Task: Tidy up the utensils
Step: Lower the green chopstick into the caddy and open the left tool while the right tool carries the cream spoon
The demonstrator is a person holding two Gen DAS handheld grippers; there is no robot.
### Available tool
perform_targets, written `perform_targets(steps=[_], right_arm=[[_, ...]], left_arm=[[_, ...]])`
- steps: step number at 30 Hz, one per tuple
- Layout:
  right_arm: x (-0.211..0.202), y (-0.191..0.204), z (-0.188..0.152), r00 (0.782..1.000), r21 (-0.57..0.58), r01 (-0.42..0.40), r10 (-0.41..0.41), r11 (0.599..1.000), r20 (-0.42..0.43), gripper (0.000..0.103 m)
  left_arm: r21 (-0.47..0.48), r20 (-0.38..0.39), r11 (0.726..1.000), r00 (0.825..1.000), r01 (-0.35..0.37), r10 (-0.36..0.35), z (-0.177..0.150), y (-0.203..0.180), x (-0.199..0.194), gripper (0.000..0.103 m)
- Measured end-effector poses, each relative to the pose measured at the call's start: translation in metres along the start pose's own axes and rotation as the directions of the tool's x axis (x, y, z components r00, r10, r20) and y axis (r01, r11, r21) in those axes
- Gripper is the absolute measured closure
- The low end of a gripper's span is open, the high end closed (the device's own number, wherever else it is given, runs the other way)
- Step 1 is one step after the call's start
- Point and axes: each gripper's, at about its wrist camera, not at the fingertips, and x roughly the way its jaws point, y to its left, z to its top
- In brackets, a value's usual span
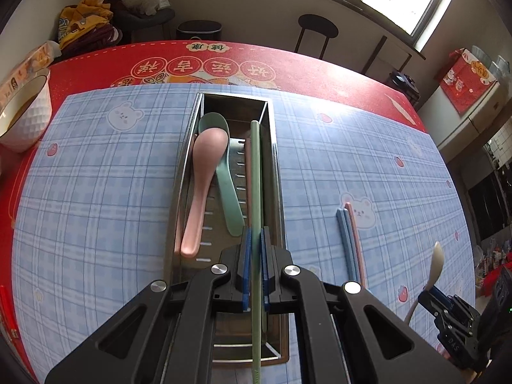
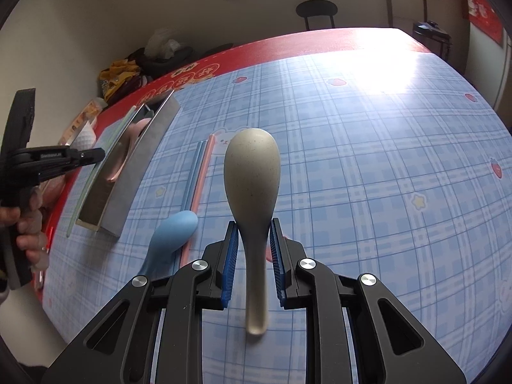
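Closest to the viewer, the left gripper (image 1: 254,256) pinches a pale green chopstick (image 1: 255,176) between its blue pads, the stick held lengthwise over a long metal utensil tray (image 1: 277,172) on a blue plaid mat (image 1: 96,176). Inside the tray lie a pink spoon (image 1: 201,185) and a mint green spoon (image 1: 224,172); a thin pink stick beside the green chopstick may be another chopstick, though it is mostly hidden. The right gripper (image 2: 254,256) clamps the neck of a speckled beige spoon (image 2: 252,172) above the mat. Just beside it rest a blue spoon (image 2: 172,233) and, a little farther, blue and pink chopsticks (image 2: 200,172). The step in hand appears to be loading: next, the green chopstick needs lowering and releasing into the tray, then the beige spoon carried across to it.
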Motion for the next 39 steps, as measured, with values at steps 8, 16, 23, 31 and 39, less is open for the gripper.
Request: perform_targets(steps=[8, 16, 23, 31, 39], right_arm=[[0.004, -0.009, -0.001, 0.998, 0.020, 0.051, -0.050, 0.999, -0.023, 0.098], [0.022, 0.013, 0.009, 0.997, -0.007, -0.041, 0.040, 0.999, -0.065, 0.095], [0.041, 0.033, 0.010, 0.976, 0.021, -0.175, 0.176, 0.984, -0.129, 0.075], [0.062, 0.040, 0.001, 0.964, 0.056, -0.183, 0.190, 0.982, -0.186, 0.076], [0.052, 0.034, 0.004, 0.973, 0.063, -0.177, 0.185, 0.982, -0.142, 0.089]], left_arm=[[0.033, -0.050, 0.999, 0.998, -0.028, 0.030, 0.019, -0.001, 0.039, 0.097], [0.028, -0.060, 0.999, 0.998, -0.033, 0.035, 0.019, 0.004, 0.045, 0.097], [0.029, -0.059, 0.999, 0.998, -0.022, 0.024, 0.014, 0.004, 0.042, 0.097], [0.027, -0.065, 1.000, 0.998, -0.014, 0.016, 0.012, 0.008, 0.041, 0.097], [0.030, -0.070, 0.999, 0.997, -0.012, 0.014, 0.011, 0.006, 0.041, 0.097]])
